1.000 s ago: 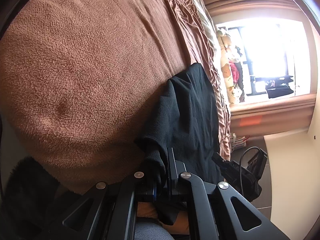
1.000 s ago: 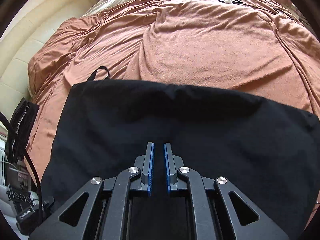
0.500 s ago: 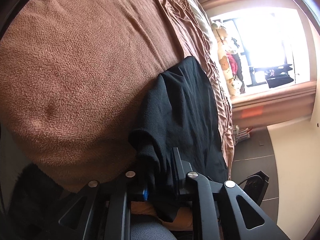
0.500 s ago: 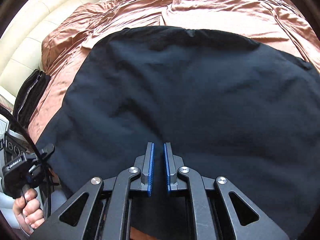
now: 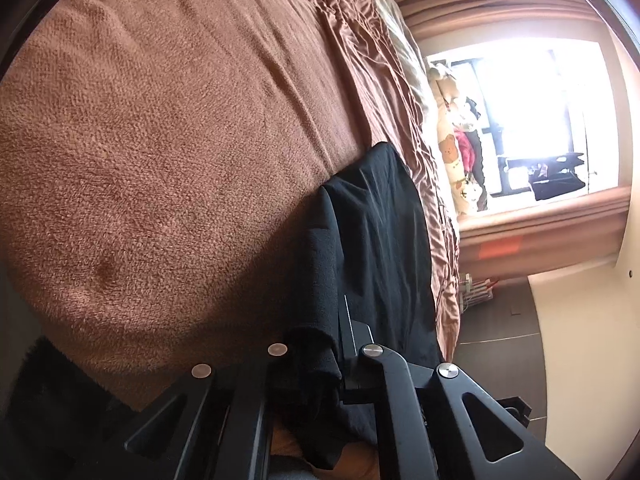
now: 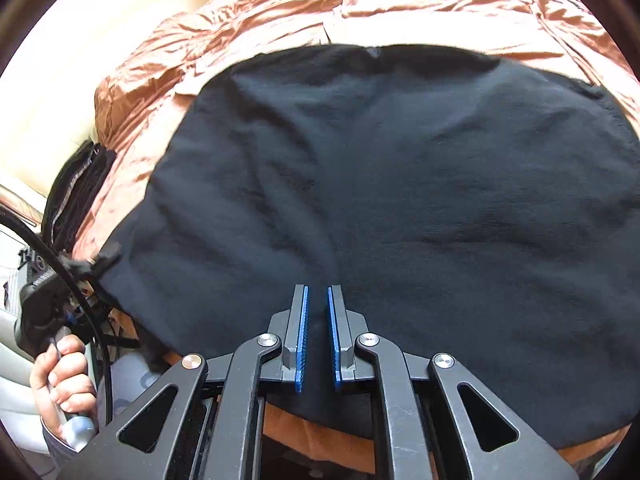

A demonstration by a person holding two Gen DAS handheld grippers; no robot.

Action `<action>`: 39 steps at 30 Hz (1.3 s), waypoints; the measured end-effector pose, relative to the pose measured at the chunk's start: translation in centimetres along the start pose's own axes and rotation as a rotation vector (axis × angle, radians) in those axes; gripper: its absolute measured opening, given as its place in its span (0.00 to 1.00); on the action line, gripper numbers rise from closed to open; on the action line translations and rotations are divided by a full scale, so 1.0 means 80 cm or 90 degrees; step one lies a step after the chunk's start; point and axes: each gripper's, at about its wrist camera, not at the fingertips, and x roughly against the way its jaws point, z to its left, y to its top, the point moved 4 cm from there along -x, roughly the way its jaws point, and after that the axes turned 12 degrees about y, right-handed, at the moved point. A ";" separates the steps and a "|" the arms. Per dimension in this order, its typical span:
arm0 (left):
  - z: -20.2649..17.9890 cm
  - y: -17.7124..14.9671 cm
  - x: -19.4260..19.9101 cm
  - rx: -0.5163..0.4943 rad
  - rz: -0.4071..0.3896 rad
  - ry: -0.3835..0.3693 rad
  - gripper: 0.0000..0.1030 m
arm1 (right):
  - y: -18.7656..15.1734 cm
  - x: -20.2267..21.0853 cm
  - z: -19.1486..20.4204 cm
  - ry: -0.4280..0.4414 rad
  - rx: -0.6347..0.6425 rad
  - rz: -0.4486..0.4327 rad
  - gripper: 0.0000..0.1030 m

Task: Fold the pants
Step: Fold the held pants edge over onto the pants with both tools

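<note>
Our right gripper (image 6: 318, 334) has travelled forward over the pants (image 6: 400, 208), so the black cloth that a second ago filled only the lower half of its view now covers nearly all of it, with the far edge close to the rumpled part of the blanket (image 6: 280, 12). Its jaws stand narrow, almost together, and no cloth sits between them; the gripper hovers over the fabric and we cannot tell whether it touches. Our left gripper (image 5: 316, 354) eased its bite for an instant and has clamped again on a bunched edge of the pants (image 5: 380, 240) at the near side of the bed (image 5: 160, 120). We read this as a re-grip while the right side smooths or presses the layer, so the fold looks partly made and not yet squared. The left view alone shows the pinched corner, the thick doubled edge of cloth, the window (image 5: 540, 120) and the floor beside the bed. The right view alone shows the flat spread of the pants and the person's hand (image 6: 60, 384) on the other gripper's handle.
</note>
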 end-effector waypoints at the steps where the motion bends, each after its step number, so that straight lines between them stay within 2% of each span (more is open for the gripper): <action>1: -0.004 0.000 0.003 -0.008 -0.005 -0.001 0.06 | 0.002 0.004 0.001 0.004 0.000 -0.008 0.07; 8: -0.050 -0.001 0.026 -0.063 -0.028 -0.030 0.06 | -0.003 -0.004 -0.007 0.022 -0.034 -0.020 0.07; 16: -0.134 -0.007 0.047 -0.159 -0.043 -0.080 0.06 | -0.027 0.000 -0.018 0.046 -0.050 -0.011 0.07; 21: -0.193 -0.023 0.050 -0.229 -0.038 -0.113 0.06 | -0.038 0.006 -0.024 0.065 -0.065 -0.019 0.07; 25: -0.226 -0.035 0.043 -0.271 -0.030 -0.121 0.06 | -0.043 0.016 -0.030 0.080 -0.079 -0.026 0.07; 39: -0.312 -0.083 0.002 -0.363 0.021 -0.138 0.06 | -0.064 0.129 -0.073 0.088 -0.136 -0.153 0.07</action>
